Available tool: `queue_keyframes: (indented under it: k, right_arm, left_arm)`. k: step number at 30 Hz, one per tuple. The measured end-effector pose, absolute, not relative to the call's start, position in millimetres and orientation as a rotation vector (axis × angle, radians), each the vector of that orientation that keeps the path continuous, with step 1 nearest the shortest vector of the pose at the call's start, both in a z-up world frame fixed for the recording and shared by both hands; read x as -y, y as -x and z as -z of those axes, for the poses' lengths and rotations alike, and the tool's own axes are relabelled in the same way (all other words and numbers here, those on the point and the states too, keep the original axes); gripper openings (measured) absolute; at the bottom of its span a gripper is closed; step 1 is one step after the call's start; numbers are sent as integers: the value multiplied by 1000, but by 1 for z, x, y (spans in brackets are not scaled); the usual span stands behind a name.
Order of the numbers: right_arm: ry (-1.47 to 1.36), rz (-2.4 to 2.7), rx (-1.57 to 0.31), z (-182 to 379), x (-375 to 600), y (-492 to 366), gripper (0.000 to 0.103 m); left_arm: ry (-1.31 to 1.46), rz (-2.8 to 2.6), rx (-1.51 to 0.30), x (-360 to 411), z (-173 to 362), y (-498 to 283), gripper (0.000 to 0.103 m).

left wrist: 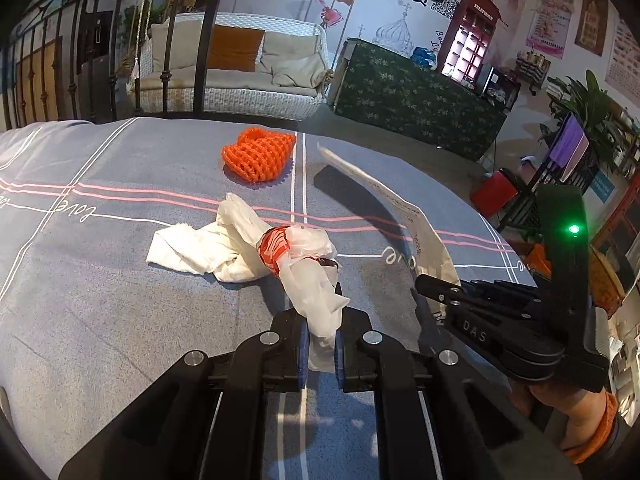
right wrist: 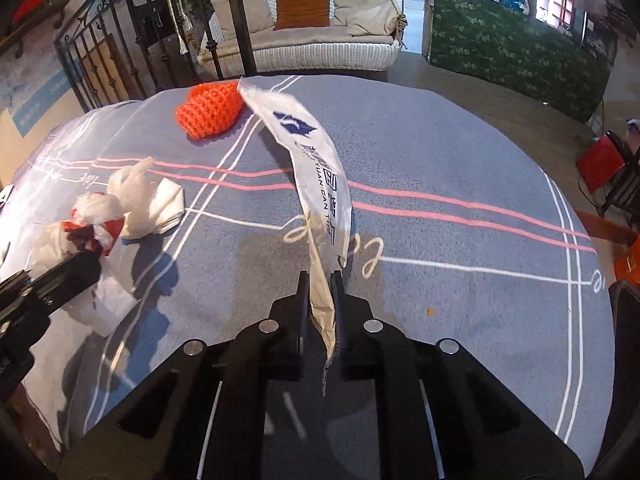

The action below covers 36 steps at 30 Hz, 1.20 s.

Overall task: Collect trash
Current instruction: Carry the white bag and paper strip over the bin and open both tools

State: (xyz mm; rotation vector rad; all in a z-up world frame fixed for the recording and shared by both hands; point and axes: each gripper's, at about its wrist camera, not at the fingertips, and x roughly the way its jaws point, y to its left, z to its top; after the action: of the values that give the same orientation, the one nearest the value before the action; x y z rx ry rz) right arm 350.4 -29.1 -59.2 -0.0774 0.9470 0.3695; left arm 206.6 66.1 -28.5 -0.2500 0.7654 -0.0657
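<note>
Left gripper (left wrist: 320,344) clamped on plastic bag (left wrist: 312,276), which trails onto the bedspread (left wrist: 100,320). Right gripper (right wrist: 320,320) pinched on white wrapper (right wrist: 316,176), lifted off the cover. Progress: two pieces in hand, nothing binned yet. Left over: tissue (left wrist: 188,248) beside the bag, orange net (left wrist: 260,154) further back. No bin clearly visible. Right view shows the wrapper's printed logo; left view shows only its plain back, plus the person's hand (left wrist: 580,420) on the right gripper.
</note>
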Motion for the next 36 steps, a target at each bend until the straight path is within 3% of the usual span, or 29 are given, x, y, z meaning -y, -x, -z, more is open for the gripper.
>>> queue_keyframes:
  k: [19, 36]
  right_arm:
    - [-140, -261, -850, 19, 143, -248, 11]
    - [-274, 97, -863, 51, 324, -215, 11]
  left_arm:
    - [215, 206, -722, 2, 14, -171, 10]
    - [88, 486, -708, 128, 9, -168, 10]
